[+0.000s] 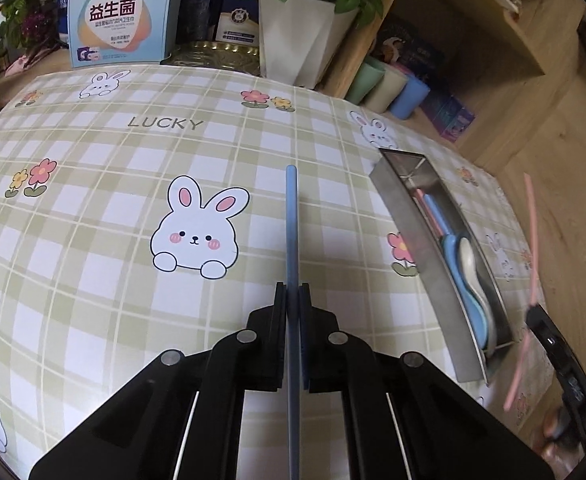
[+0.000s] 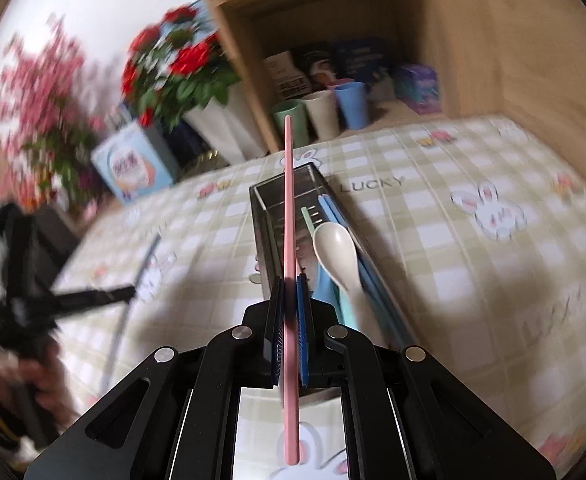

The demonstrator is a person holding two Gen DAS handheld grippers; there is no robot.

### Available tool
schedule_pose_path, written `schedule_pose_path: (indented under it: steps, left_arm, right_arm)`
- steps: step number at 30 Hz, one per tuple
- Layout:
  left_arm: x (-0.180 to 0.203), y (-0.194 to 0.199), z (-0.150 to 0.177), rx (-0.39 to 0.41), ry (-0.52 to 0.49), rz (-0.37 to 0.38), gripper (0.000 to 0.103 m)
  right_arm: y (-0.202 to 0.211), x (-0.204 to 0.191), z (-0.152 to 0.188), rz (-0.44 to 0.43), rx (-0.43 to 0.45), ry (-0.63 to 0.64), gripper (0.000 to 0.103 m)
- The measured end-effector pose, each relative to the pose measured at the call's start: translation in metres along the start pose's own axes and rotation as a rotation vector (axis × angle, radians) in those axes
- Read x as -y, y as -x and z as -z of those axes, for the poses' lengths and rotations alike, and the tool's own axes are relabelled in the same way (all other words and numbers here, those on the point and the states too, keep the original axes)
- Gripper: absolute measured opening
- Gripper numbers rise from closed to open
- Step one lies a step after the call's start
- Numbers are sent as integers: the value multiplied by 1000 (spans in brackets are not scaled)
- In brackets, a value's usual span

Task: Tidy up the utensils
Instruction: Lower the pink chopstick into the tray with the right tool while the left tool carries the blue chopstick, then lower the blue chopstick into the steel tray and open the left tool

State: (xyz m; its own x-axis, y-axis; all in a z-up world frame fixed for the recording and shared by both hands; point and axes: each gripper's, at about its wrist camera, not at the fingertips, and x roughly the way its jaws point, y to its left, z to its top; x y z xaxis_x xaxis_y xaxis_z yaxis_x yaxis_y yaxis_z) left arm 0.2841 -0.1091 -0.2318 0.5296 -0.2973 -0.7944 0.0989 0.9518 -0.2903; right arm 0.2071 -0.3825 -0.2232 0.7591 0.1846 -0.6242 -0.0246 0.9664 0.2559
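My left gripper (image 1: 293, 286) is shut on a blue chopstick (image 1: 291, 216), held above the checked tablecloth (image 1: 93, 200). A steel utensil tray (image 1: 409, 216) lies to its right, holding blue and cream spoons (image 1: 467, 272) and pink and blue handles. My right gripper (image 2: 290, 278) is shut on a pink chopstick (image 2: 288, 200), held over the near end of the tray (image 2: 261, 200). In the tray lie a cream spoon (image 2: 335, 248), a green handle and blue chopsticks (image 2: 333, 210). The right gripper with the pink chopstick (image 1: 531, 216) shows at the right edge of the left wrist view. The left gripper (image 2: 133, 292) is blurred at the left.
A white flower pot (image 1: 305, 36) with red roses, a blue printed box (image 1: 121, 12) and a gold tray stand at the table's back edge. A wooden shelf (image 2: 473, 40) holds green, cream and blue cups (image 2: 325, 114) and boxes. The right wrist view is motion-blurred.
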Motion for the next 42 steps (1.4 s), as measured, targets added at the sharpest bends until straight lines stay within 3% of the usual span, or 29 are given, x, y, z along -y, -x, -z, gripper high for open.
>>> schedule_pose_path:
  steps: [13, 22, 35, 42]
  left_arm:
    - [4, 11, 8, 10, 15, 64, 6]
    - [0, 12, 9, 6, 37, 83, 6]
    - [7, 13, 10, -6, 46, 118, 5]
    - [14, 11, 12, -21, 48, 136, 6]
  right_arm:
    - [-62, -10, -25, 38, -112, 187, 6]
    - [-82, -9, -21, 61, -183, 153, 6]
    - [-56, 1, -8, 60, -176, 35, 8]
    - [-24, 6, 2, 100, -124, -36, 8]
